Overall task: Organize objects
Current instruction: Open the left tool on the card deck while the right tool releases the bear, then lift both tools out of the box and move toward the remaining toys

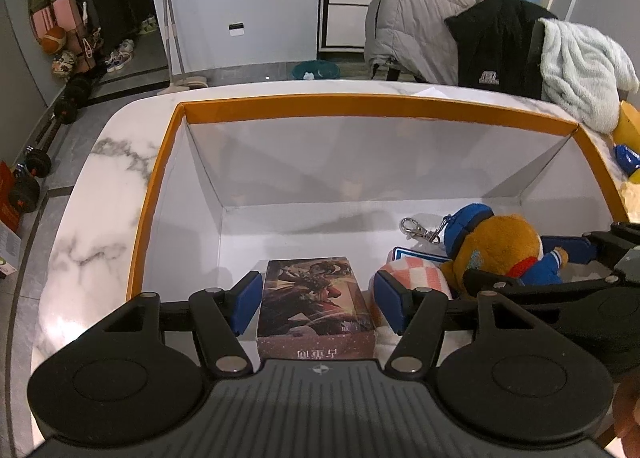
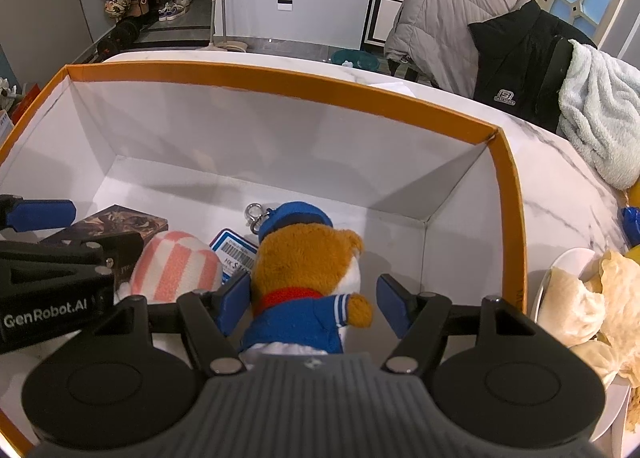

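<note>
An orange-rimmed box [image 1: 304, 105] with white inside walls sits on the marble table. In it lie a small illustrated card box [image 1: 316, 298], a pink-and-white checked plush [image 1: 416, 272] and a brown plush bear [image 1: 500, 246] in blue clothes with a keychain clasp. My left gripper [image 1: 318, 304] is open, its pads either side of the card box without touching it. My right gripper [image 2: 312, 304] is open around the bear [image 2: 308, 278], with a gap at the right pad. The checked plush [image 2: 176, 266] and card box [image 2: 120, 224] lie left of the bear.
The marble table [image 1: 100, 218] carries the box. A plate of flatbread [image 2: 580, 306] stands right of the box [image 2: 514, 218]. Blue and yellow items [image 1: 628, 156] lie at the table's right edge. Chairs draped with jackets and a towel [image 1: 496, 42] stand behind.
</note>
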### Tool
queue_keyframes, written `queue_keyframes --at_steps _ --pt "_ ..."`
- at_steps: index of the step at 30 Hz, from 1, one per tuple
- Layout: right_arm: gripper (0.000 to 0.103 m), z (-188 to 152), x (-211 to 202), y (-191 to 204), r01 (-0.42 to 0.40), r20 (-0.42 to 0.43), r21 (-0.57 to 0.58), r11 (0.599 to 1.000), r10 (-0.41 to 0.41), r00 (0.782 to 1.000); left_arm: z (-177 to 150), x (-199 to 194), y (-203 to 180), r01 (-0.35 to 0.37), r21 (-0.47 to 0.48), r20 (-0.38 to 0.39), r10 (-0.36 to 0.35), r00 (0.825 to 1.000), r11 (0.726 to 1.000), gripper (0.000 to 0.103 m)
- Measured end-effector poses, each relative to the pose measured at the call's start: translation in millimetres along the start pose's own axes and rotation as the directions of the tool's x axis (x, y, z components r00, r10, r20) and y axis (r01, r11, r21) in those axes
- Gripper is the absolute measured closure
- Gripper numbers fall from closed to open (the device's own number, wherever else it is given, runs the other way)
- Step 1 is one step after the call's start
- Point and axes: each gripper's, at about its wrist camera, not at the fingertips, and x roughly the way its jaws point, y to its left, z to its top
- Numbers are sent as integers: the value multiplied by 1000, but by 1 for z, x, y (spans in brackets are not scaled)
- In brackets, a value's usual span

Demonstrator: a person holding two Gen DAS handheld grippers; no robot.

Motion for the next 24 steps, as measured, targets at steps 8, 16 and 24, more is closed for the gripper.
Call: queue_keyframes --at_steps 8,16,24 --pt "18 -11 -23 4 72 119 1 997 -72 990 -11 -25 -1 3 -11 55 -2 998 1000 32" --pt "4 -47 -61 7 135 229 -27 991 -125 965 -26 -73 -3 -28 22 139 25 990 999 19" --pt "4 -82 -111 11 126 301 -24 992 -113 947 -60 -111 -14 -45 62 181 33 983 997 17"
